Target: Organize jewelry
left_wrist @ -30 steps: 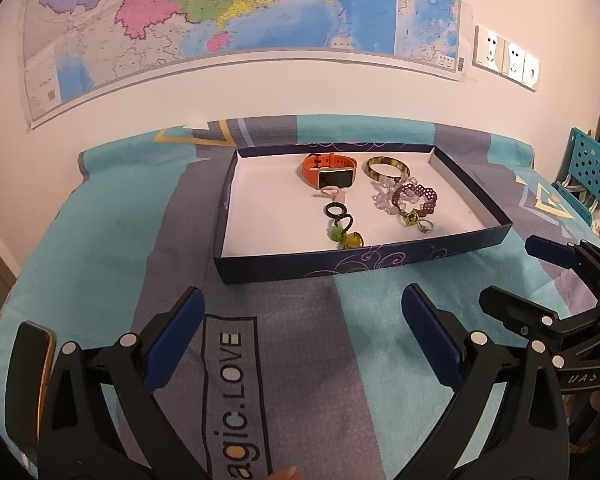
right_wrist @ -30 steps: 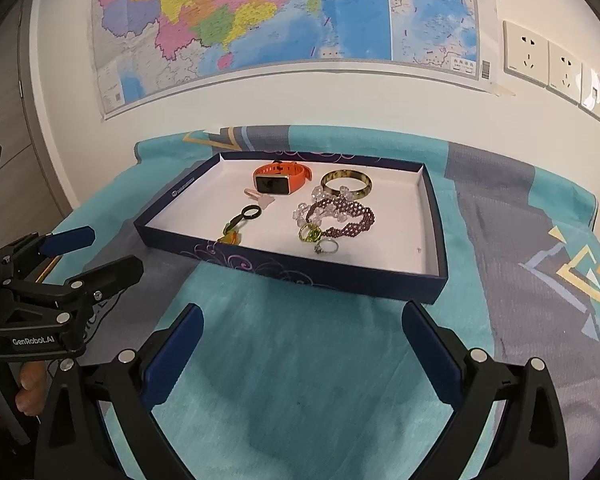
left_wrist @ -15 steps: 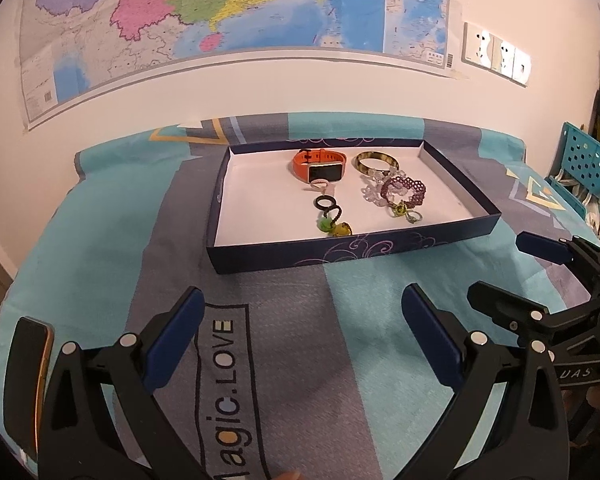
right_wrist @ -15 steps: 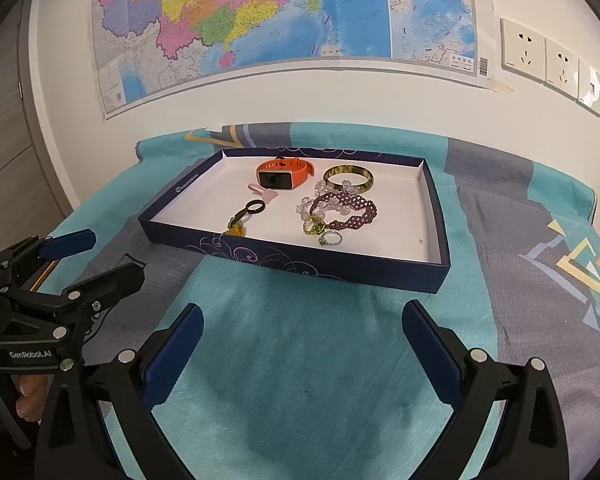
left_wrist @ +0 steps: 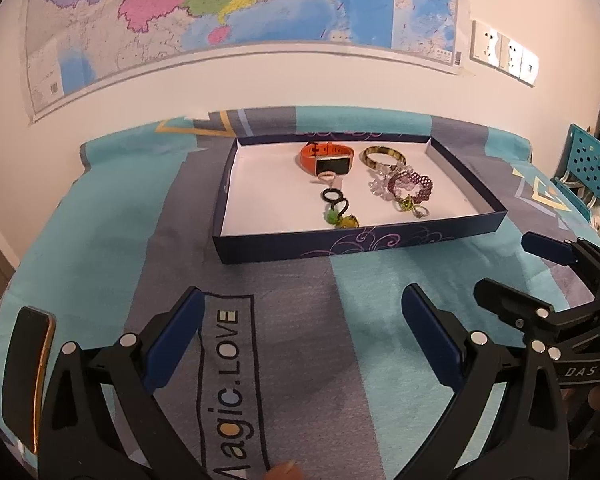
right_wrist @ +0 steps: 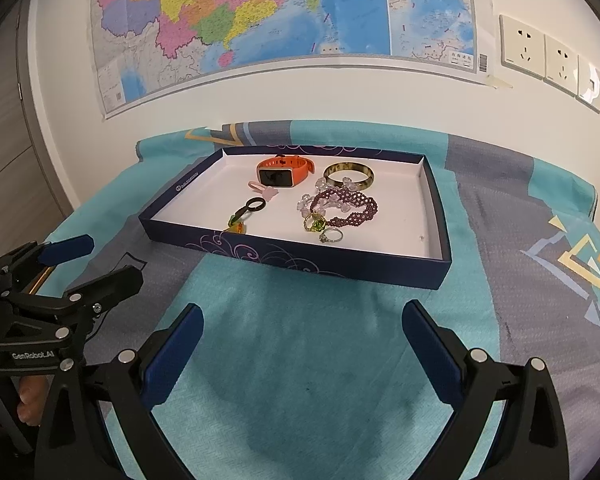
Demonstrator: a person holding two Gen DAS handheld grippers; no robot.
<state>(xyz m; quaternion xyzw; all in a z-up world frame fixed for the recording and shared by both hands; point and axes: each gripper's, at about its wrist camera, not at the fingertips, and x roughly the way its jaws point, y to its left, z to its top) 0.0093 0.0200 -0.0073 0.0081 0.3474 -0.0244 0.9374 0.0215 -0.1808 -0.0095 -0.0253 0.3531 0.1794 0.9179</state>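
Both grippers (left_wrist: 300,328) (right_wrist: 300,340) gape over bare cloth (right_wrist: 300,360) short of tray rim (right_wrist: 300,258).

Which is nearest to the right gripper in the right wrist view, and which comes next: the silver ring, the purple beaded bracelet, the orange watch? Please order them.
Measured from the right gripper, which is open over the cloth:
1. silver ring, close to the tray's front wall.
2. purple beaded bracelet, just behind the ring, mid-tray.
3. orange watch, at the back, a little left.

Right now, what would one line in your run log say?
left gripper: open, empty | right gripper: open, empty | both short of tray | orange watch, bangle, beaded bracelet inside
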